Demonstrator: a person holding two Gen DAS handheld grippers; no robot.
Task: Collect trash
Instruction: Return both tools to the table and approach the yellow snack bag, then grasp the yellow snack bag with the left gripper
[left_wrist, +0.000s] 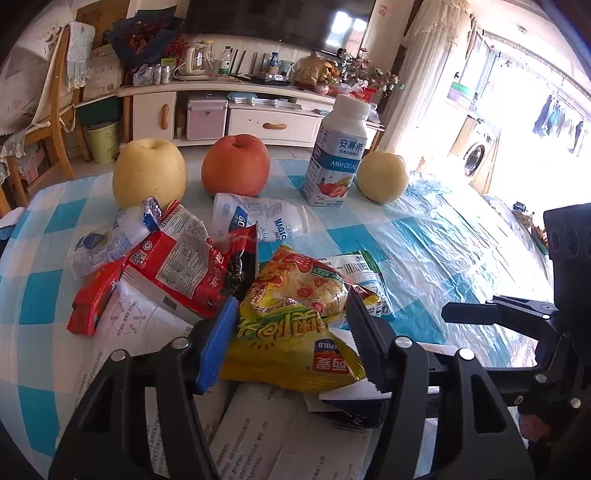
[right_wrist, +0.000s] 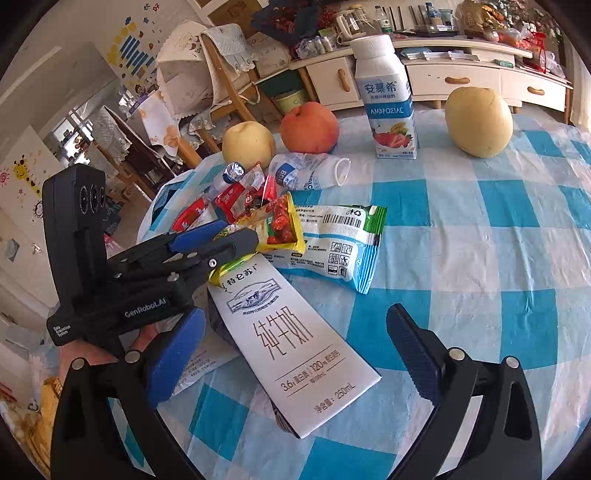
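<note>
The checked worktop (right_wrist: 480, 229) is carrying fruit at twelve o'clock and litter at nine. The flattened milk carton (right_wrist: 295, 343) is lying between the right gripper's (right_wrist: 295, 354) wide fingers. The left gripper's (left_wrist: 291, 332) fingers are clamping the yellow snack bag (left_wrist: 288, 325).
</note>
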